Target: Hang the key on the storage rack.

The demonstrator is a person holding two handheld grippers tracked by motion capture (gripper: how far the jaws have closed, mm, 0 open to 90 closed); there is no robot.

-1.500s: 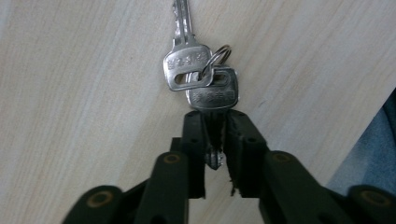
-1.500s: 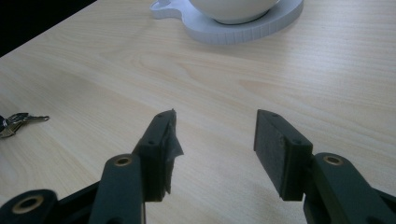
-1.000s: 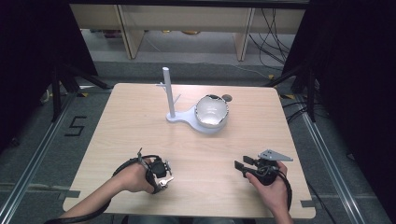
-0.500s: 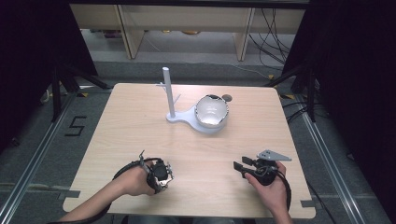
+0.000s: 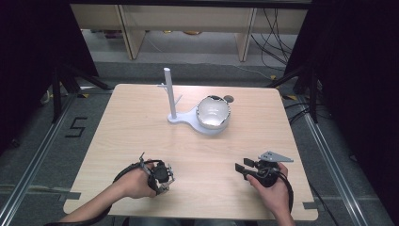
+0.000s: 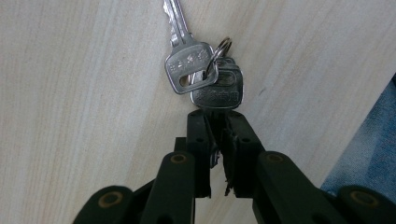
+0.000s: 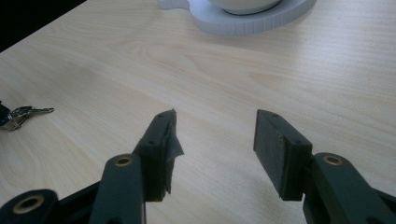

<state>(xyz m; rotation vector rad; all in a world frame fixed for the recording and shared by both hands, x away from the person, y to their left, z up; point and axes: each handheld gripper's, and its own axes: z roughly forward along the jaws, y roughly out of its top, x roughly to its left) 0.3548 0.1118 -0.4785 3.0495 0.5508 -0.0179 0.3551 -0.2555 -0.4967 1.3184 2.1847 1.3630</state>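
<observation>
My left gripper [image 6: 215,119] is clamped on a small bunch of keys [image 6: 205,79]; its jaws have just been closing, and now the two black tips pinch the lower edge of the darker key's head. From my left gripper view the keys hang on a little split ring [image 6: 223,46], one bright silver key on top with its blade running up and away over the pale wood, the darker one tucked partly under it. A strip of blue cloth [image 6: 369,154] shows at the right edge of that view. In the high view my left hand [image 5: 136,183] sits near the front left of the table [image 5: 117,122], with the gripper [image 5: 162,178] turned so the keys are just at its tip, too small there to make out. My right gripper [image 7: 215,140] is spread wide with nothing between its jaws, hovering low over bare wood; in the high view it [image 5: 240,168] sits at the front right, in my right hand [image 5: 273,186], well apart from the left one. Looking along its jaws I can see the keys [image 7: 18,115] far off at the left edge. Toward the back of the table stands a white stand [image 5: 188,120] with an upright post [image 5: 169,92], and a bowl [image 5: 212,112] rests on the round end of its base.
</observation>
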